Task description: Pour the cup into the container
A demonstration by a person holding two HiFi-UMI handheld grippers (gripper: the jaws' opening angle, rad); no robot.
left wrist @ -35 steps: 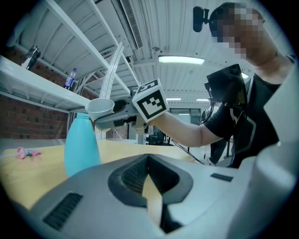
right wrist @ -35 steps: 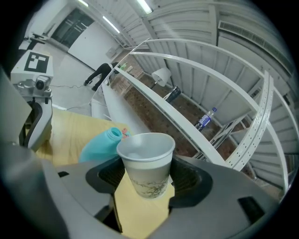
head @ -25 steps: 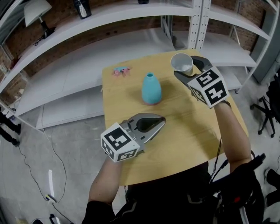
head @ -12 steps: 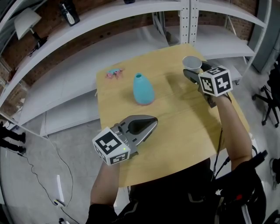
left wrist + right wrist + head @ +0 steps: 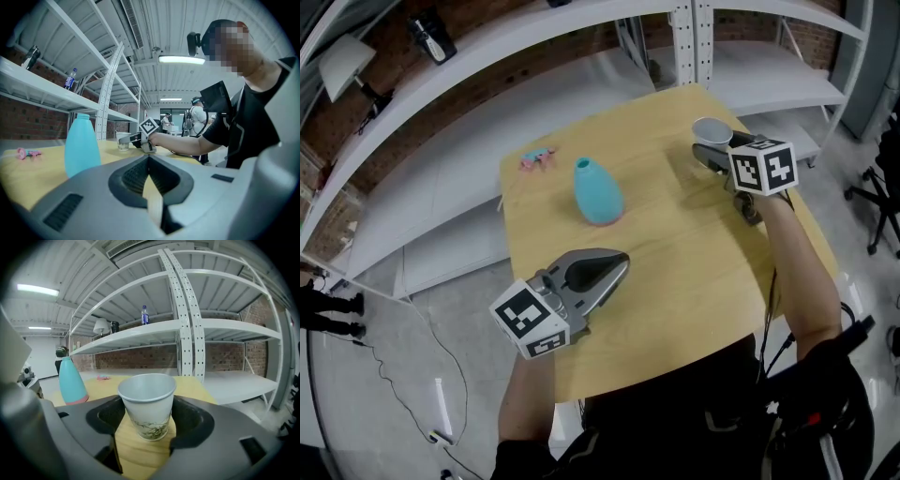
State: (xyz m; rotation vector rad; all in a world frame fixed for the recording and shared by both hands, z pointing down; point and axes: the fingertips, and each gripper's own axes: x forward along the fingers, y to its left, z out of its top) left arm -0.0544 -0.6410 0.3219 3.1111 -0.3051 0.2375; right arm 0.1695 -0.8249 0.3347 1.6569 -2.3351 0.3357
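Nearest, at the lower left of the head view, the left gripper (image 5: pixel 622 262) hovers over the light wooden table (image 5: pixel 694 272). Its jaws are pressed together with nothing between them, and they point toward the upper right.

Just beyond its tips, at the middle of the frame, stands the turquoise vase-shaped container with a narrow neck (image 5: pixel 597 192). It is upright, with its long axis vertical and its small mouth facing up.

Farther off, at the upper right, the right gripper (image 5: pixel 146 414) has its jaws set wide. They are closed on the white paper cup with a faint green print (image 5: pixel 147 408), one jaw against each side. The cup is upright, mouth up, with its base at or just above the tabletop; I cannot tell which. Its contents are not visible.

The pour turns on this gap. The container lies well apart from the cup, to the left and slightly lower in the head view. The left gripper is nearer the container, but the cup is in the right one, so I judge the right hand has to carry it leftward and tip it over that narrow mouth.

A small pink object (image 5: pixel 536 159) lies at the far left edge.
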